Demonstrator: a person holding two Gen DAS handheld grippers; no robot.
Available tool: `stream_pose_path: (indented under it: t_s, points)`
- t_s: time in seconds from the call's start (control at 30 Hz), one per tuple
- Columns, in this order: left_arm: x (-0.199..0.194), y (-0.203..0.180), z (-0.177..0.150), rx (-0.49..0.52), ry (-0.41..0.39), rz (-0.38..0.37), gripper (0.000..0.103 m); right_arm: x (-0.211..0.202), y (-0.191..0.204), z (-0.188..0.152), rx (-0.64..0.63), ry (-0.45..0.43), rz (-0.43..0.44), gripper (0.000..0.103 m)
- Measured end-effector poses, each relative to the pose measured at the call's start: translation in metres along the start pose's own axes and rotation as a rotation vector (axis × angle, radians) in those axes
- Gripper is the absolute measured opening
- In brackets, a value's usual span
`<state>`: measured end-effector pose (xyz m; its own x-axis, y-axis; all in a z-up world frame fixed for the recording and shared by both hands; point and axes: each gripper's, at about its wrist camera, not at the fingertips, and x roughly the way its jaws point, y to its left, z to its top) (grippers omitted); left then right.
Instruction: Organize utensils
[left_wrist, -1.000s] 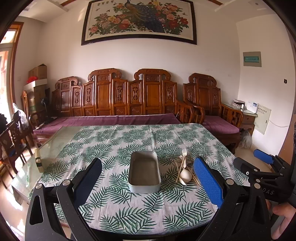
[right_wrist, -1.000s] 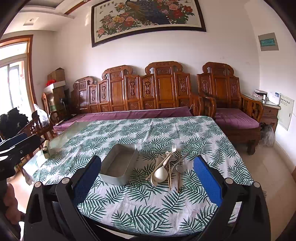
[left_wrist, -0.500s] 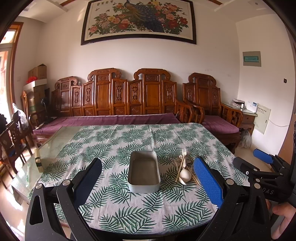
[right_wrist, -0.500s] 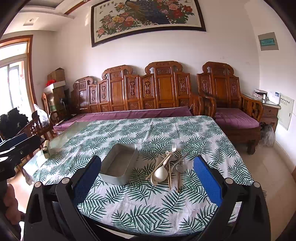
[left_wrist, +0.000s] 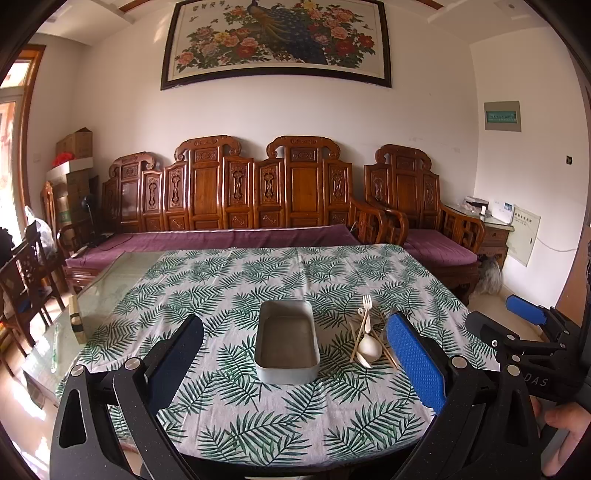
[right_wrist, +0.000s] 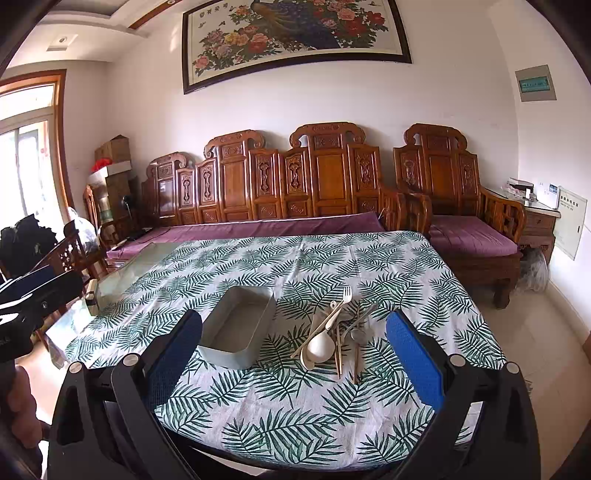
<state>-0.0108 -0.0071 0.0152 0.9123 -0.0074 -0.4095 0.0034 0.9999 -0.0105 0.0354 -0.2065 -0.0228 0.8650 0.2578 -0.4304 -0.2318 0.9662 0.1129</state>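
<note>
Two grippers hover past the near edge of the surface (left_wrist: 229, 280), both with fingers spread wide and holding nothing: the left gripper (left_wrist: 295, 354) and the right gripper (right_wrist: 293, 350). An empty grey metal tray (left_wrist: 287, 341) sits around the middle of the leaf-patterned cloth. Just beside it, toward the right edge, lies a loose pile of utensils (right_wrist: 332, 332): a cream spoon (right_wrist: 319, 349), a fork (right_wrist: 341, 301), chopsticks and a metal spoon.

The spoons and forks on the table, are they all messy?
Yes. The utensils lie in a crisscrossed heap on the leafy tablecloth, spoons, fork and chopsticks overlapping at angles. The metal tray beside them holds nothing. Nothing looks spilled or broken.
</note>
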Motion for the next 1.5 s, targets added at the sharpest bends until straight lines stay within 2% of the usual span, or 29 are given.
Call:
stream_pose_path:
  t_s: [0.37, 0.77, 1.03, 1.1, 1.27, 1.5]
  points:
    - [0.006, -0.001, -0.006, 0.005, 0.015, -0.004, 0.097, 0.004, -0.002, -0.002, -0.010, 0.019, 0.001, 0.100]
    - [0.056, -0.007, -0.029, 0.052, 0.148, -0.063, 0.097, 0.042, -0.026, -0.023, -0.033, 0.102, -0.018, 0.100]
    - [0.088, -0.022, -0.037, 0.098, 0.209, -0.112, 0.097, 0.083, -0.050, -0.032, -0.049, 0.181, -0.011, 0.088]
    - [0.098, -0.027, -0.038, 0.112, 0.223, -0.122, 0.097, 0.095, -0.056, -0.032, -0.054, 0.203, -0.007, 0.081]
    - [0.125, -0.039, -0.043, 0.132, 0.257, -0.160, 0.096, 0.133, -0.072, -0.030, -0.088, 0.257, -0.011, 0.071]
    - [0.155, -0.049, -0.047, 0.148, 0.285, -0.201, 0.095, 0.183, -0.096, -0.034, -0.101, 0.327, -0.016, 0.068]
